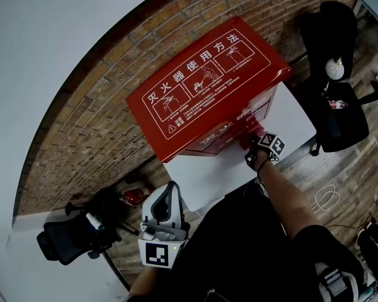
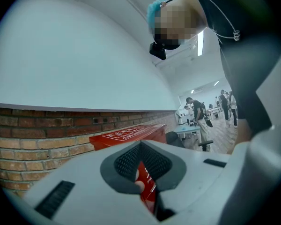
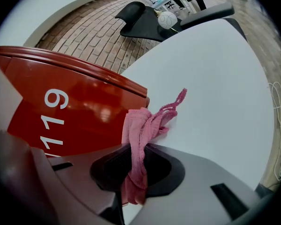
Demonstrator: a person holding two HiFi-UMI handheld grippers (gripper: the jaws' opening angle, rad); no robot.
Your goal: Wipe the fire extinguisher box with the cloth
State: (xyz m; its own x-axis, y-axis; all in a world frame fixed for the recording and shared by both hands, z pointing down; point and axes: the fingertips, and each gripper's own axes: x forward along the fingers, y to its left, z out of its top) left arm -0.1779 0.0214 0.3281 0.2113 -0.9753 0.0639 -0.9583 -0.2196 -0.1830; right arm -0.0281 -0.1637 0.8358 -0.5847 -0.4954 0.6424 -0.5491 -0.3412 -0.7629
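At 7 o'clock the left gripper (image 1: 171, 191) hangs off the white table (image 1: 205, 176), its jaws closed on nothing, while at 12 o'clock the lidded red fire extinguisher box (image 1: 208, 87) backs onto brick, and at 3 o'clock the right gripper (image 1: 254, 145) pinches the pink cloth (image 3: 141, 134) at the box's front corner, bare tabletop beyond.

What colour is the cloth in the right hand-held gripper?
Pink. The pink woven cloth shows best in the right gripper view.

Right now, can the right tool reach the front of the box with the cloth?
Probably yes. The right tool, shut on the cloth, is close beside the box front, just above the table. Nothing stands between them.
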